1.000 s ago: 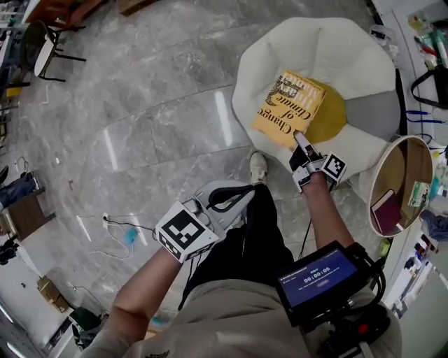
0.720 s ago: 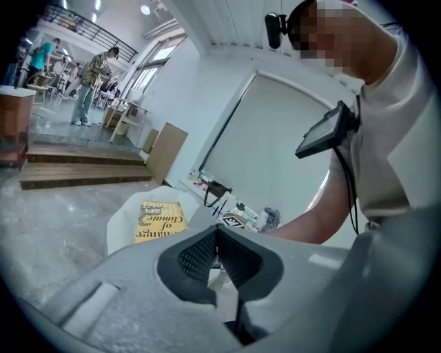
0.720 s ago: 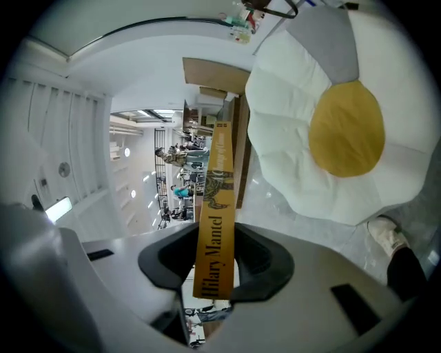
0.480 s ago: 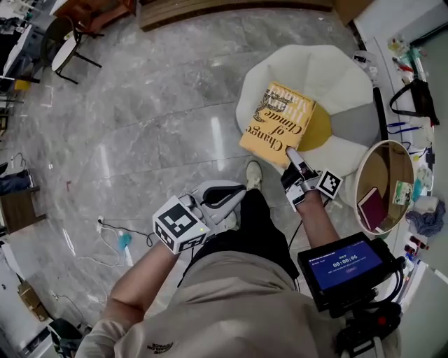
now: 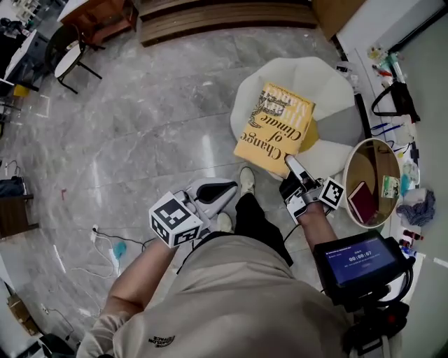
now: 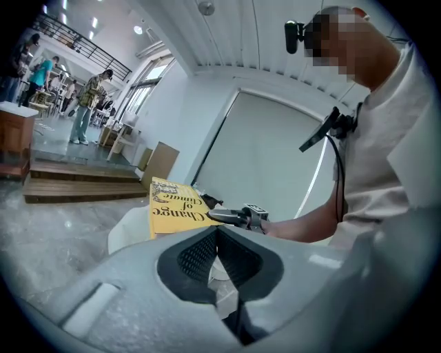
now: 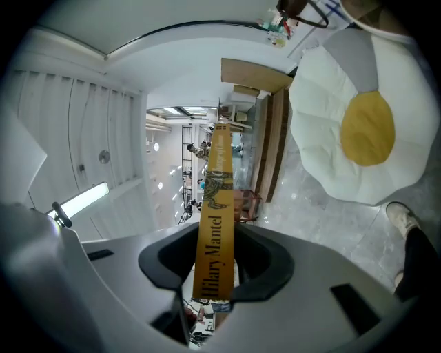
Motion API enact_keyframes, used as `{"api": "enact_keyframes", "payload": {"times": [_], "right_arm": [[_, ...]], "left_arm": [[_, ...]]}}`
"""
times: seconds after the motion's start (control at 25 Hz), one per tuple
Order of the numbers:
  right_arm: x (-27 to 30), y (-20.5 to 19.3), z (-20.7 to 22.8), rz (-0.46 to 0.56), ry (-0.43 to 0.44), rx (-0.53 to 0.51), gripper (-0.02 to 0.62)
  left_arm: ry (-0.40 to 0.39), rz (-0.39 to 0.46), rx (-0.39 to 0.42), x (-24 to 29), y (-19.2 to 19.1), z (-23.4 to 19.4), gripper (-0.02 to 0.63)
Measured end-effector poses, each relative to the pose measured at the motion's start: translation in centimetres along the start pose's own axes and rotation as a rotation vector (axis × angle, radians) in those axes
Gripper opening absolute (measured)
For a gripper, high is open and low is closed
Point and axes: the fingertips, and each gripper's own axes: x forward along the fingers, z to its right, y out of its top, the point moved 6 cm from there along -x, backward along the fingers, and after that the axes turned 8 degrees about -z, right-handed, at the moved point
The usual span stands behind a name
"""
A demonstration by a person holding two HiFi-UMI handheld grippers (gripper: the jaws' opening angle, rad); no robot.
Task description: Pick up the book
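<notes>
A yellow book [image 5: 274, 129] titled "Change of Climate" hangs in the air above a white egg-shaped cushion [image 5: 329, 87] with a yellow centre. My right gripper [image 5: 289, 162] is shut on the book's near edge; the right gripper view shows the yellow spine [image 7: 215, 220] clamped between the jaws of that gripper [image 7: 215, 279]. My left gripper [image 5: 229, 187] is off to the left over the floor, shut and holding nothing. The left gripper view looks past its own closed jaws [image 6: 217, 231] at the book [image 6: 172, 207] and the right gripper [image 6: 224, 216].
A round side table [image 5: 371, 150] with a maroon book stands right of the cushion. A screen device [image 5: 360, 260] hangs at my right hip. A cable and a blue item [image 5: 115, 248] lie on the marble floor. A chair [image 5: 66, 59] and wooden steps [image 5: 210, 17] are farther off.
The book has come up off the cushion in my right gripper and now hangs higher and closer. My left gripper has risen too.
</notes>
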Motion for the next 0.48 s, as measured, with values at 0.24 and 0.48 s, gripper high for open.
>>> {"api": "enact_keyframes", "payload": {"times": [0.24, 0.48], "right_arm": [[-3.6, -4.4, -3.9, -0.029, 0.015, -0.033, 0.149], [-7.2, -10.4, -7.2, -0.033, 0.061, -0.059, 0.149]], "left_arm": [[0.002, 0.040, 0.022, -2.9, -1.5, 4.3, 0.008], [0.017, 0.063, 0.027, -6.8, -5.0, 8.6, 0.008]]}}
